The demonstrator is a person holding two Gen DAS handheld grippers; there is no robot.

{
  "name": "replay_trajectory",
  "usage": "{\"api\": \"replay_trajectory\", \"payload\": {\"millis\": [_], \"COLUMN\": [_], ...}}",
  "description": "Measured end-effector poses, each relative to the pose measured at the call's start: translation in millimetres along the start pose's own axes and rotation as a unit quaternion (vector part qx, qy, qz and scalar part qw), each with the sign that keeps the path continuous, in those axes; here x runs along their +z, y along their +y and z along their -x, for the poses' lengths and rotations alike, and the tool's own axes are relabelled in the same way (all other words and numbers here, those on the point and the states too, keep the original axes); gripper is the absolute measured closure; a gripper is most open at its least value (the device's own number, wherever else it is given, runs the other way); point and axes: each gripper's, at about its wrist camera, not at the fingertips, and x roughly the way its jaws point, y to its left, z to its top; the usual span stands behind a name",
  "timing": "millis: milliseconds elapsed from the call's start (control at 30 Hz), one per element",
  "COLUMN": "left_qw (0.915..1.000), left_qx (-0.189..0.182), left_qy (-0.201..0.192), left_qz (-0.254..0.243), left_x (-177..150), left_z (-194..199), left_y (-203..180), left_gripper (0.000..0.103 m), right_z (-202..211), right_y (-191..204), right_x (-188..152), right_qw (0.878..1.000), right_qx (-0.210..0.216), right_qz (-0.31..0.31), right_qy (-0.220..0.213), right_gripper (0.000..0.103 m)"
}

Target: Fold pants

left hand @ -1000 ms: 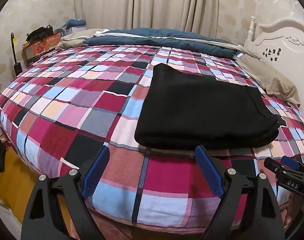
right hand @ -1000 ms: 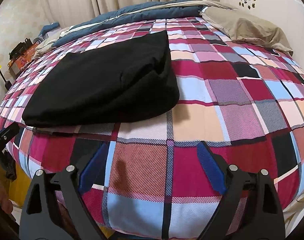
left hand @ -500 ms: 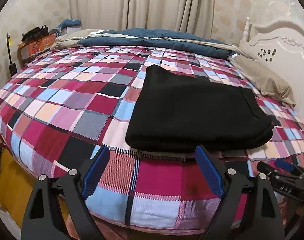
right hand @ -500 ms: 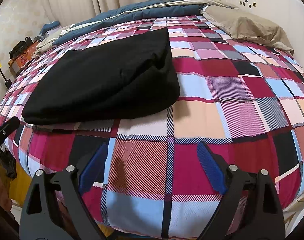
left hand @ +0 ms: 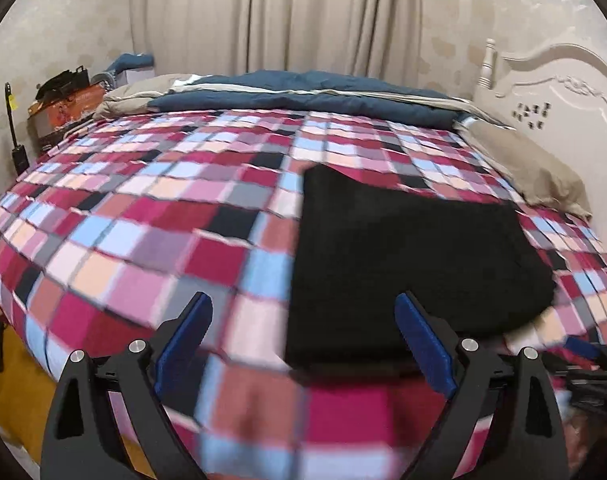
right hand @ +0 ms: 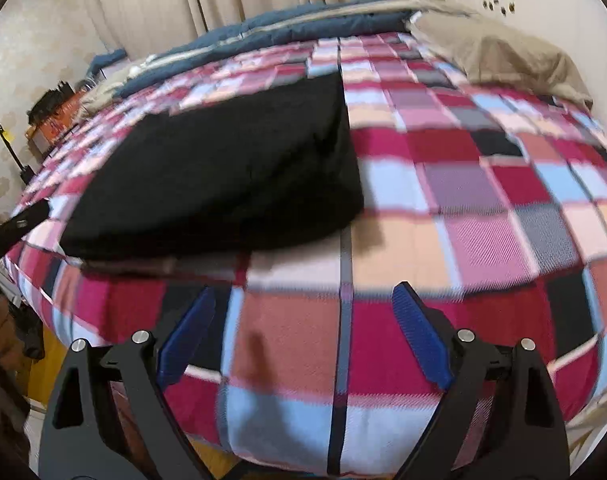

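Observation:
The black pants [left hand: 407,264] lie folded into a thick rectangle on the plaid bedspread [left hand: 151,216], close to the bed's near edge. My left gripper [left hand: 303,312] hovers over that edge at the stack's near left corner; its jaws are opening and nothing is between the blue pads. In the right wrist view the same folded pants [right hand: 223,168] lie up and to the left. My right gripper [right hand: 303,304] stands open over bare plaid, to the right of the stack, holding nothing. Both views are motion-blurred.
A folded blue duvet [left hand: 303,96] and a beige pillow [left hand: 531,172] lie along the far side and by the white headboard [left hand: 559,92]. A cluttered bedside stand [left hand: 59,100] is at the far left. Wooden floor [left hand: 11,396] shows below the bed edge.
The left gripper has swung leftward and tilted up, so the pants shifted right in its view and its jaws spread a little wider. The right gripper's view barely changed.

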Motion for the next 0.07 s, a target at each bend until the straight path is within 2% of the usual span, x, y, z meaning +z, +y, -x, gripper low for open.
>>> {"api": "replay_trajectory", "payload": {"millis": [67], "left_qw": [0.9993], "left_qx": [0.033], "left_qy": [0.006], "left_qz": [0.018], "left_x": [20], "left_z": [-29], "left_y": [31], "left_gripper": [0.012], "right_z": [3], "right_y": [-2], "right_x": [26], "right_qw": [1.000], "right_qx": [0.009], "right_qz": [-0.001], "right_qy": [-0.015], "right_gripper": [0.013]}}
